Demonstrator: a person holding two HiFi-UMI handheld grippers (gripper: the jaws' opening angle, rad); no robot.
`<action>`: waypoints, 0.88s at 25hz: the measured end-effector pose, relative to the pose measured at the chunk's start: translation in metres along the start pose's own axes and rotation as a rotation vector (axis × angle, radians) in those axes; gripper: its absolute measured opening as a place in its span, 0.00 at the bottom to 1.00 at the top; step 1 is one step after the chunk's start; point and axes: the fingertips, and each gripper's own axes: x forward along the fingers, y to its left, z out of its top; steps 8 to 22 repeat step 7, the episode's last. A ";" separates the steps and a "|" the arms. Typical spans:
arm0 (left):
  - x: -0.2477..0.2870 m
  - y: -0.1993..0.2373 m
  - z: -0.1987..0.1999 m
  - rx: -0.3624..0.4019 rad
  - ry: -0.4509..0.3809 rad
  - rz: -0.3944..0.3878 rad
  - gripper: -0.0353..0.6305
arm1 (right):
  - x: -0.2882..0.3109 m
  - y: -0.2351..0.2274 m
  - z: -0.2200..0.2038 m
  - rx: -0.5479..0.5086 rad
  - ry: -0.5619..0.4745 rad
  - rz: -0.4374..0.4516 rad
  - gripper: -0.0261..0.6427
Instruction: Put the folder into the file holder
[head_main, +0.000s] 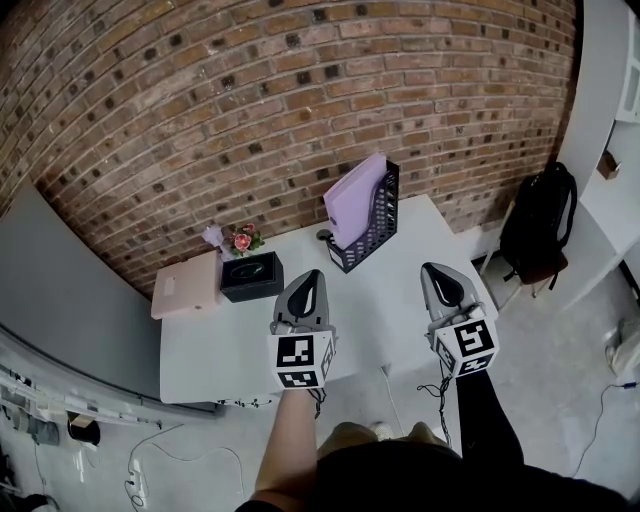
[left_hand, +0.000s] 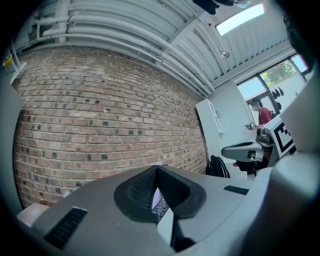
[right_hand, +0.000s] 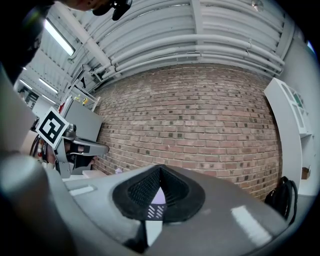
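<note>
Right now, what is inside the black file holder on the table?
A lilac folder stands in the file holder, its top sticking out above the rim. Its lower part is covered by the holder's walls, and anything behind it cannot be seen.

My head camera looks steeply down on the file holder (head_main: 366, 228) from above and well back. The cameras on my left gripper (head_main: 314, 274) and right gripper (head_main: 430, 268) sit low, facing level toward it, nearer. All three views share the file holder and the brick wall (head_main: 250, 110) behind it.
</note>
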 end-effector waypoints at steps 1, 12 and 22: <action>0.000 0.001 0.000 -0.002 0.001 0.002 0.06 | 0.001 0.001 0.000 0.000 0.001 0.001 0.04; 0.002 0.001 -0.008 -0.008 0.019 -0.002 0.06 | 0.004 0.000 -0.002 -0.002 0.009 0.004 0.04; 0.002 0.001 -0.008 -0.008 0.019 -0.002 0.06 | 0.004 0.000 -0.002 -0.002 0.009 0.004 0.04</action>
